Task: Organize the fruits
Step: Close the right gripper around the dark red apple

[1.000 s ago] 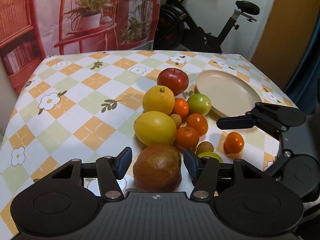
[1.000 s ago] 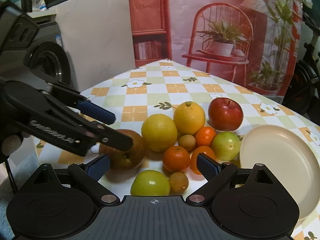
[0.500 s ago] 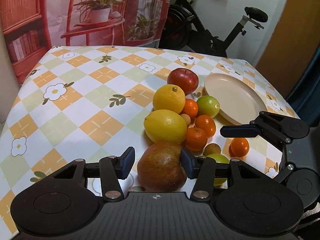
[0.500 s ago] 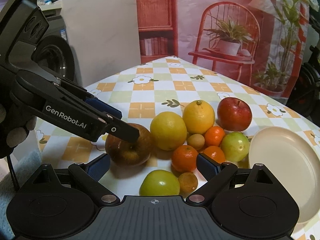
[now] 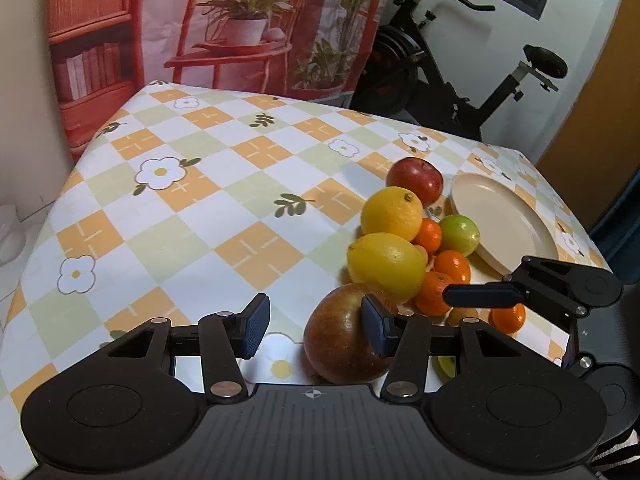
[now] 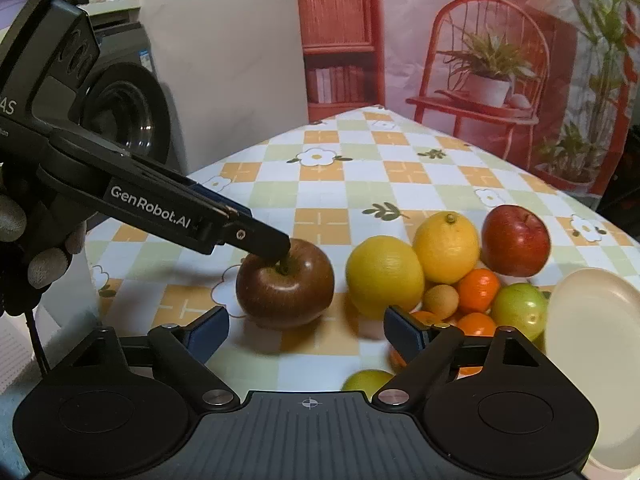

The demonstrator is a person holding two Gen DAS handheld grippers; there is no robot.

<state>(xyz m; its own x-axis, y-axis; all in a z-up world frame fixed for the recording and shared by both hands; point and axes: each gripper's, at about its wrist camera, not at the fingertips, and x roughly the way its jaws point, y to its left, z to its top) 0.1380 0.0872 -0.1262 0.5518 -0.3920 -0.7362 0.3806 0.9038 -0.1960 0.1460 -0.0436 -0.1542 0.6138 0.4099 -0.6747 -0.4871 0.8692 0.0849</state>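
Note:
A brown-red apple (image 5: 340,340) (image 6: 284,284) sits at the near end of a fruit cluster on the checked tablecloth. My left gripper (image 5: 315,328) is open. Its right pad lies against the apple's top near the stem, and its left pad is clear of the fruit. Behind the apple lie two lemons (image 5: 386,266), a red apple (image 5: 416,178), a green fruit (image 5: 460,234) and several mandarins (image 5: 452,266). My right gripper (image 6: 306,332) is closing just short of the brown-red apple, with only cloth and a green fruit (image 6: 366,382) between its fingers. A cream plate (image 5: 504,216) holds nothing.
A gloved hand (image 6: 24,240) holds the left gripper. Table edges fall away at the left (image 5: 40,240) and near sides. An exercise bike (image 5: 460,92) stands behind the table, and a washing machine (image 6: 120,120) beside it. Bare cloth (image 5: 200,220) stretches left of the fruit.
The left gripper slid left, so the brown-red apple went from centred between its fingers to under the right finger. The right gripper drew nearer the apple and its jaws narrowed.

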